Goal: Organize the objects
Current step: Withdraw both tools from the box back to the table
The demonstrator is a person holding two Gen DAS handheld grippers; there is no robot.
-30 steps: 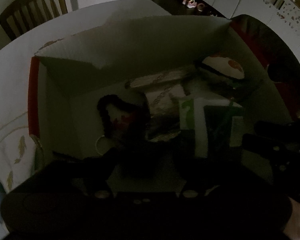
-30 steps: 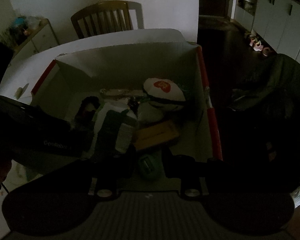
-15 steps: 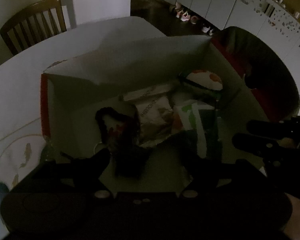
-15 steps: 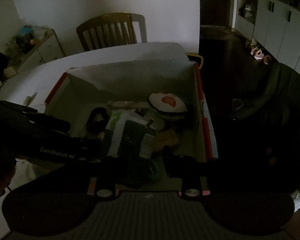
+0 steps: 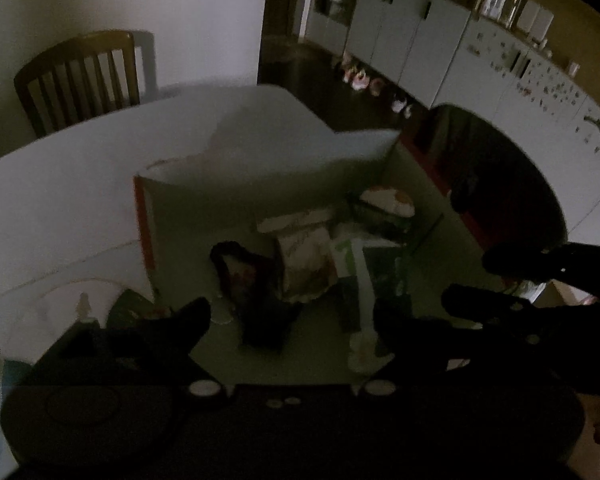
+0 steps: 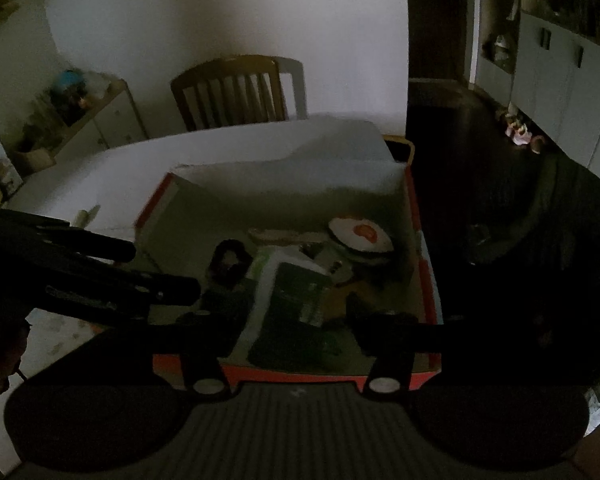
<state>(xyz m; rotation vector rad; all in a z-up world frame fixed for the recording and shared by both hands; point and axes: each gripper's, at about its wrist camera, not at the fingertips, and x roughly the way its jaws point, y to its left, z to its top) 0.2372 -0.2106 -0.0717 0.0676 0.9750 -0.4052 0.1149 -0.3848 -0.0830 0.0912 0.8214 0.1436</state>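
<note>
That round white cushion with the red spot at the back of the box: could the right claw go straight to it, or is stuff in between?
Not straight along the bottom. The green-and-white package lies between the right gripper and the round cushion. From above, nothing visible covers it.

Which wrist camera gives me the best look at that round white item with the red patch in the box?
The right wrist view: the round white item lies unobstructed near the box's far right corner, its red patch plain. In the left wrist view it is smaller, dimmer and blurred.
</note>
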